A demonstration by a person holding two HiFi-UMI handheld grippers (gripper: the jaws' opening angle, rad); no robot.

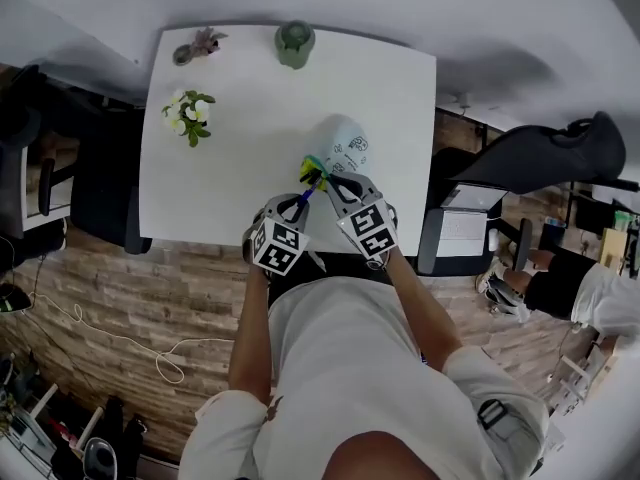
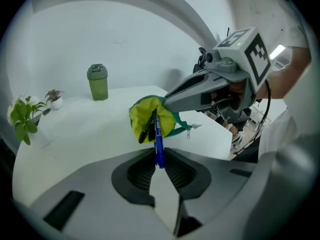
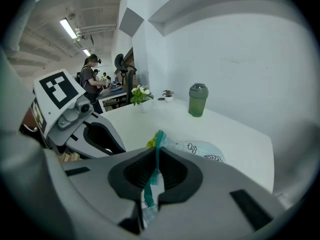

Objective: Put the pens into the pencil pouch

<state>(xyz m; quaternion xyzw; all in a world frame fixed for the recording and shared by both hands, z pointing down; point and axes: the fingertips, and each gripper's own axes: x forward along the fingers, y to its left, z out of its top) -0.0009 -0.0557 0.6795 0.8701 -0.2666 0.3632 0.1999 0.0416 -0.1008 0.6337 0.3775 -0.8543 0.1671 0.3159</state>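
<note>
A pale patterned pencil pouch (image 1: 340, 148) with a yellow-green lining (image 2: 146, 115) lies near the front edge of the white table (image 1: 250, 108). My right gripper (image 3: 151, 180) is shut on the teal zipper edge (image 3: 157, 149) of the pouch and holds its mouth open. My left gripper (image 2: 159, 165) is shut on a blue pen (image 2: 158, 144), whose far end sits in the pouch's mouth beside a black pen (image 2: 149, 126). In the head view both grippers meet at the pouch's near end (image 1: 315, 176).
A green lidded cup (image 1: 295, 44) stands at the table's far edge, a small potted plant (image 1: 198, 44) at the far left corner, and a leafy plant with white flowers (image 1: 189, 114) on the left side. Office chairs (image 1: 100, 193) flank the table.
</note>
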